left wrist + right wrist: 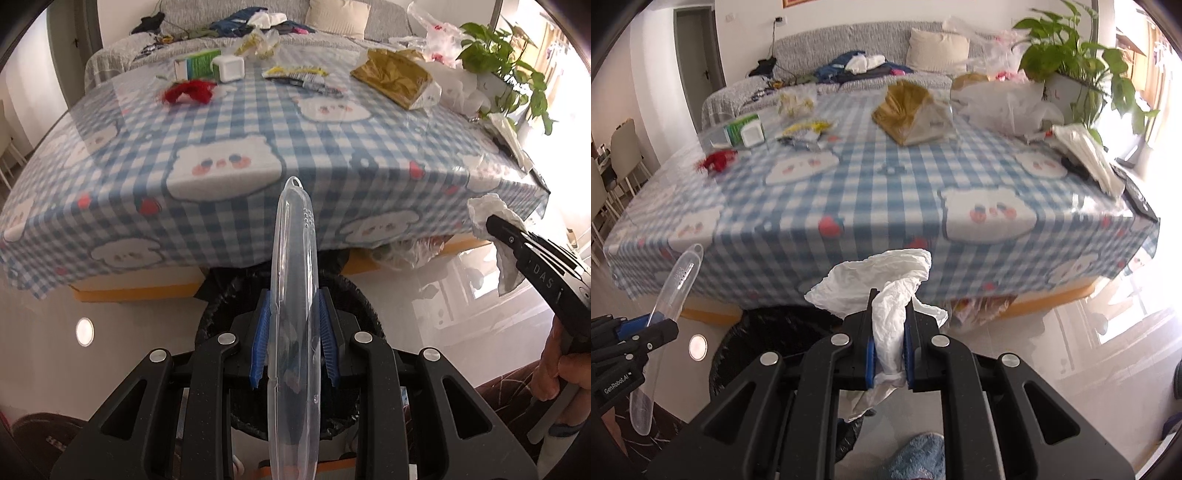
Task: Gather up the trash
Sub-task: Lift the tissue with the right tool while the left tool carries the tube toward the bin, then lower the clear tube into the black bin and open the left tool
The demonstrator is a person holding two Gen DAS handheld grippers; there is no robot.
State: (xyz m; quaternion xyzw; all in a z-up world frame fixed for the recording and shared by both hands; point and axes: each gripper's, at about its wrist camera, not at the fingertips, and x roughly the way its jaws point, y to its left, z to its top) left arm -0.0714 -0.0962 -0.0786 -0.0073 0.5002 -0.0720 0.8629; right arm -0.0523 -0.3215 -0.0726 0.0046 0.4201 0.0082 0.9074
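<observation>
The left gripper (293,343) sits at the bottom centre of its own view, its blue pads (259,347) pressed against the sides of a long clear plastic case (293,314) that runs straight up the middle of the frame, its looped tip reaching over the near edge of the table (229,122). In the right wrist view the same gripper (652,321) shows at the lower left, the case (670,299) slanting up and to the right from it. The right gripper (889,354) fills the bottom centre of its view, closed on a crumpled white tissue (886,291) that billows above the fingertips and trails below them; from the left wrist view it (496,227) comes in at the right edge, with the tissue (491,212) at its tip. Directly beneath both tools, low in each frame, lies the round black rim of a bin (218,295) lined with a dark bag, standing on the pale glossy floor (129,332) just in front of the table. Farther out, the blue checked tablecloth carries more litter: a red scrap (190,90) in the upper left, a green and white box (195,66) beside a white cube (231,68), yellow wrappers (295,72) near the top centre, and a gold bag (393,75) to the upper right. A leafy plant (506,62) stands at the far right corner, and a grey sofa (332,16) heaped with clothes runs along the top.
</observation>
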